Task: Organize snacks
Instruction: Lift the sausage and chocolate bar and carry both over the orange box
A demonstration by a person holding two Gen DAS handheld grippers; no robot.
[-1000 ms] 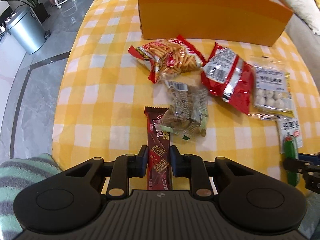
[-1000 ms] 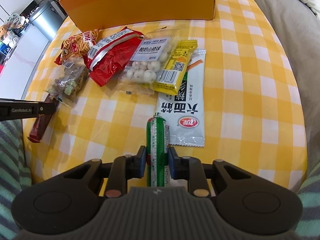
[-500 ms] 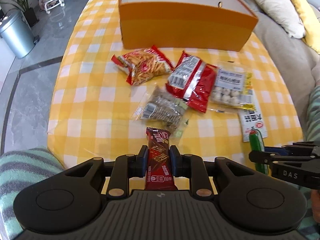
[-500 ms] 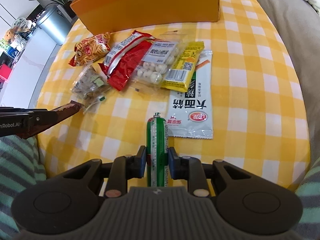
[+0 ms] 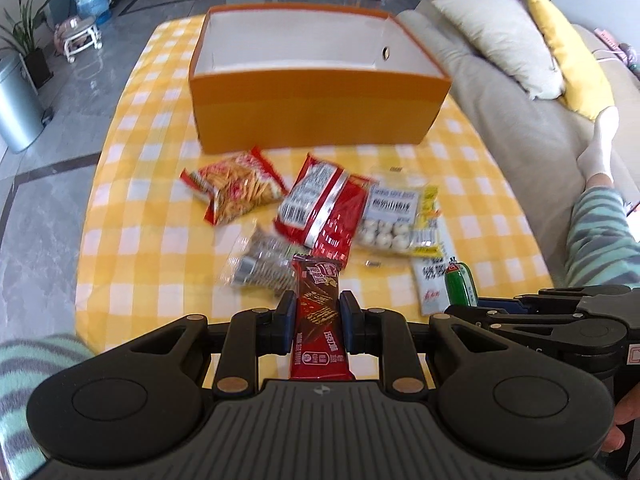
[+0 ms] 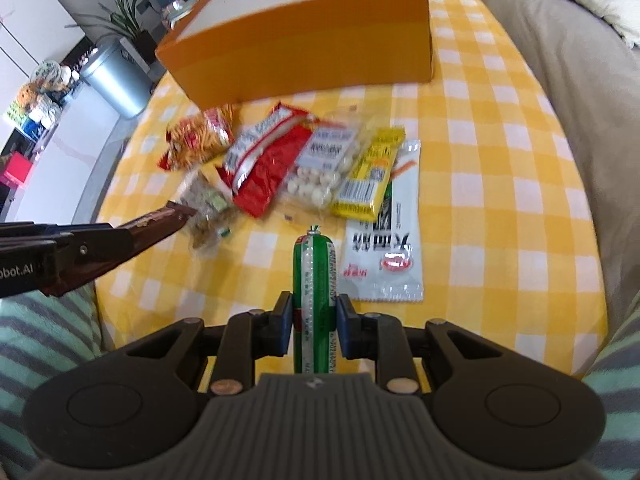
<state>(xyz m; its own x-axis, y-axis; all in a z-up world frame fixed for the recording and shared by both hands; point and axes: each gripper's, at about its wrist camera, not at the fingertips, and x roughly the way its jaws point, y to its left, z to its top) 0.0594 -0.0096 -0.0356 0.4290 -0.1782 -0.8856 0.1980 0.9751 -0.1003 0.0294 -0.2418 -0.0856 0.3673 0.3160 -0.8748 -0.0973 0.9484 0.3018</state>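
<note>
Orange cardboard box (image 5: 312,120) sits open at the bench's (image 5: 132,216) far edge. The left claw (image 5: 316,318) is clamped on a chocolate wafer bar (image 5: 318,316), the right claw (image 6: 311,312) on a green sausage stick (image 6: 314,292), both above the near edge; 6 packets lie between.

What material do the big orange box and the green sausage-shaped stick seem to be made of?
Big orange box: probably matte cardboard, with thin flat walls and a white inside. Green sausage-shaped stick: seemingly glossy plastic film, with a shiny seam and a crimped tip.
</note>
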